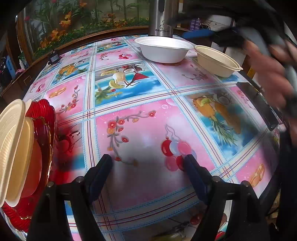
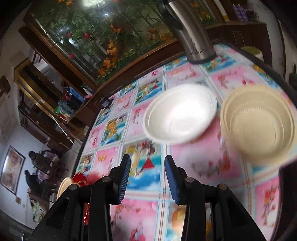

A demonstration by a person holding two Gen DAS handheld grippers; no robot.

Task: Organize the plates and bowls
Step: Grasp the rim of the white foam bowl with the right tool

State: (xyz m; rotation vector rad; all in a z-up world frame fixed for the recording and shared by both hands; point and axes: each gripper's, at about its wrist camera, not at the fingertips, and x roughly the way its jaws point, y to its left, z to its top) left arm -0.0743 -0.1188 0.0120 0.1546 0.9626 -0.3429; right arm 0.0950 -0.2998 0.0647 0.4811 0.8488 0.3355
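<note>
Left wrist view: looking across the patterned tablecloth [image 1: 141, 118], with a wide bare stretch lying between the left gripper [image 1: 148, 163] and the far edge. Hovering low over the cloth with jaws spread wide, grasping nothing. Showing a white bowl [image 1: 163, 49] sitting upright near the far edge, well apart from the gripper, directly in front of a steel thermos [image 1: 161, 17]. Showing a beige bowl [image 1: 217, 60] just right of the white bowl, possibly touching at the rims, though not determinable. Both bowls appearing empty. Showing a red plate [image 1: 43, 129] at the left edge of the cloth, carrying beige plates [image 1: 16, 148] stacked on top, well left of the white bowl. Showing a dark flat device [image 1: 258, 103] lying near the right edge, nearer than the beige bowl. Showing a blurred hand [image 1: 271, 74] with the right gripper's body at upper right.

Right wrist view: tilted and motion-blurred. Holding the right gripper [image 2: 147, 163] above the cloth [image 2: 213, 166] with jaws parted, clamping nothing. White bowl [image 2: 180, 114] lying ahead and slightly right of the fingertips, near but apart. Beige bowl [image 2: 258, 124] sitting just right of the white bowl, close to the right table edge. Both interiors showing nothing inside. Thermos [image 2: 194, 35] standing beyond the white bowl at the far edge. Red plate [image 2: 79, 178] partly showing far left of the white bowl, behind the left finger.
</note>
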